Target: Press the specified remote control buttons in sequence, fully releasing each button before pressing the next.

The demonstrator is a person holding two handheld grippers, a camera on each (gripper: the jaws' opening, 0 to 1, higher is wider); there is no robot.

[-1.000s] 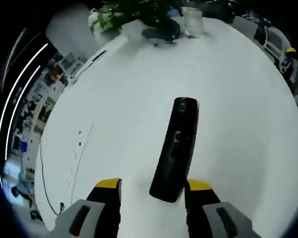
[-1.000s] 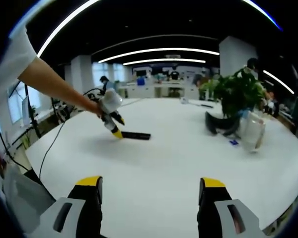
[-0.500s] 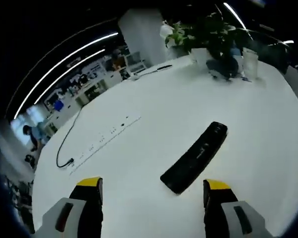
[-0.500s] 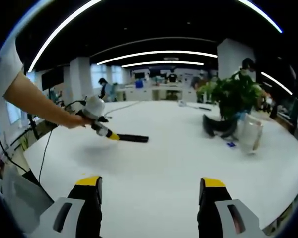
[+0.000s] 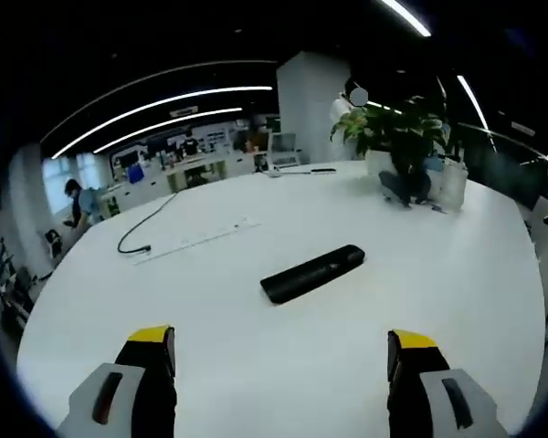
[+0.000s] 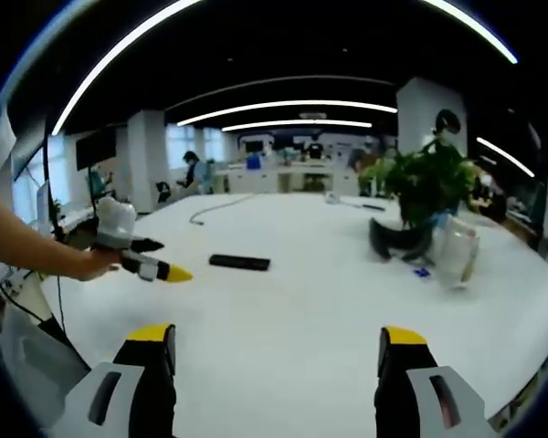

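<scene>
A long black remote control (image 5: 311,272) lies flat on the white table (image 5: 256,365), well ahead of my left gripper (image 5: 281,351), whose jaws stand wide open with nothing between them. In the right gripper view the same remote control (image 6: 239,263) lies far off near the table's middle. My right gripper (image 6: 277,348) is open and holds nothing. The left gripper (image 6: 155,268) appears there too, held by a person's hand (image 6: 89,265) and drawn back clear of the remote.
A potted plant (image 5: 397,137) and a clear container (image 5: 453,182) stand at the table's far right. A black cable (image 5: 146,228) and a white power strip (image 5: 196,240) run along the far left side. A dark bowl-like object (image 6: 397,237) sits beside the plant (image 6: 429,182).
The left gripper has lifted and pulled back from the remote, which now lies farther ahead. Its view has swung up toward the room. The right gripper has barely moved.
</scene>
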